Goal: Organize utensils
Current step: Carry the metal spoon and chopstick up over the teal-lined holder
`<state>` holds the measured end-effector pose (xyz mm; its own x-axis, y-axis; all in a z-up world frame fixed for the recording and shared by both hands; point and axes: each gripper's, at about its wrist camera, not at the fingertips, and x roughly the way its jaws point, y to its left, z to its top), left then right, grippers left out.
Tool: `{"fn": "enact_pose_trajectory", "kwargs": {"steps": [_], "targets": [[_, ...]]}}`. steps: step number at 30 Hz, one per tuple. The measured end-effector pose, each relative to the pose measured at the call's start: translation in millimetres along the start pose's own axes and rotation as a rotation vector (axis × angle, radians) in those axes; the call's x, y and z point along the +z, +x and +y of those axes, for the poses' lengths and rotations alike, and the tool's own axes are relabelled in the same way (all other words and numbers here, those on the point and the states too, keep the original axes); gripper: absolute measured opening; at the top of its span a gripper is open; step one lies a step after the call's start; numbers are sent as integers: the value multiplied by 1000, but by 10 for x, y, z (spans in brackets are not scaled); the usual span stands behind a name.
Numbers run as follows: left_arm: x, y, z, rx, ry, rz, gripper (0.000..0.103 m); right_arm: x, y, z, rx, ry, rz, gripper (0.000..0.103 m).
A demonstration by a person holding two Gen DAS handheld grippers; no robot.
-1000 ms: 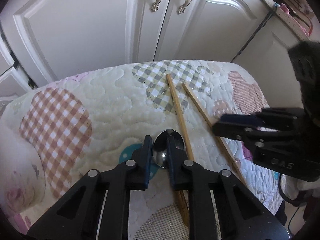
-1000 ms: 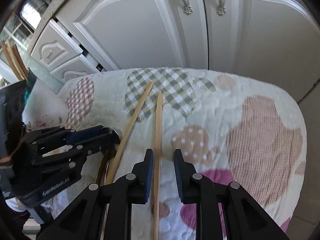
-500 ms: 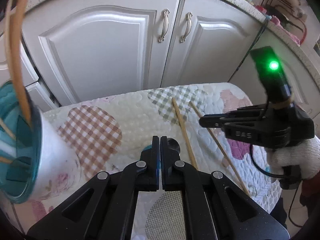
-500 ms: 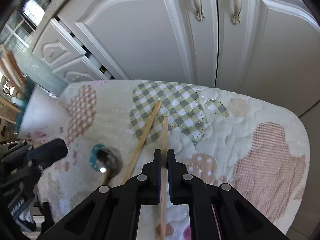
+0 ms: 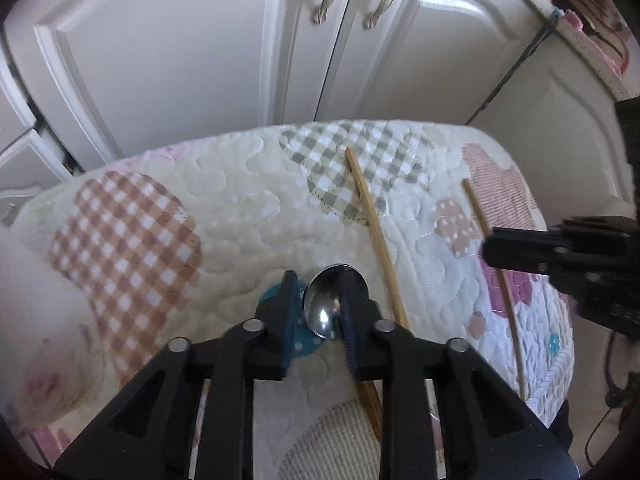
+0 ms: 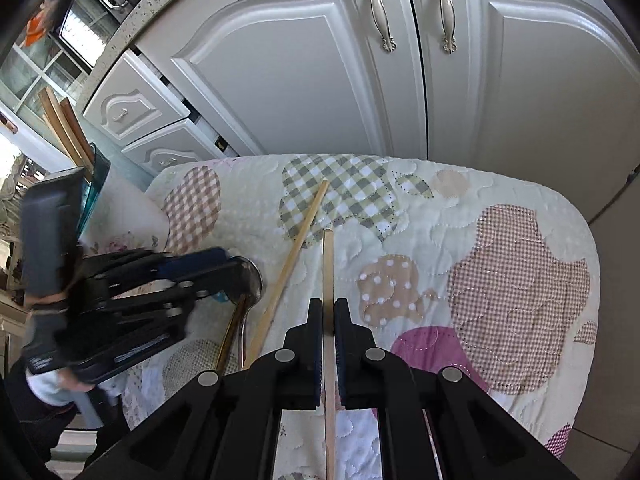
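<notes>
Holding a thin wooden chopstick (image 6: 328, 264) between its closed fingers, the right gripper (image 6: 328, 320) sits low over the quilted mat (image 6: 500, 216); the stick runs forward from the jaws and also back under the gripper body. The left gripper (image 5: 318, 300) has its fingers apart, one on each side of the bowl of a metal spoon (image 5: 334, 306), which lies on the mat with its handle going back under the gripper. It is not clear if the pads touch the bowl yet. A second chopstick (image 5: 374, 232) lies loose just beside the spoon, between the two grippers.

The main risk is judged to be on the spoon. Its bowl is round and polished, so if the left fingers close on the curved edges, the spoon may squeeze out forward or turn in the grip. A hold on the neck or handle would probably be safer.

The loose chopstick is so near that the left gripper's right finger could push it, or pinch it together with the spoon.

The held chopstick is gripped near the middle; being long and light, it may swing and strike the other stick when lifted. A utensil holder (image 6: 96, 176) with sticks stands at the left edge of the right view, and the left gripper is between it and the right one, so the two may collide on the way.
</notes>
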<state>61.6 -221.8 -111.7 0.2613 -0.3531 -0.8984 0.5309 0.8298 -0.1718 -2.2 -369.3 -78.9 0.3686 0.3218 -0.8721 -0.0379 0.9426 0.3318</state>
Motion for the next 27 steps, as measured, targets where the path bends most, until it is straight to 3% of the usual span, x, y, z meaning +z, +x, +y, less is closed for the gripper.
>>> {"fn": "enact_pose_trajectory", "kwargs": {"steps": [5,12,19,27], "targets": [[-19,-138,-71,14,49,-43,2,17,-28,0,23,6,-3,5],[-130,-690,-35,52,42,-152,1,13,-245,112,54,-11,-46,5],[-215,-1468,24,139,70,-320,1,-27,-651,368,66,-70,-121,5],[-364,-2148,289,180,29,-417,1,14,-1063,781,122,-143,-203,5]]}}
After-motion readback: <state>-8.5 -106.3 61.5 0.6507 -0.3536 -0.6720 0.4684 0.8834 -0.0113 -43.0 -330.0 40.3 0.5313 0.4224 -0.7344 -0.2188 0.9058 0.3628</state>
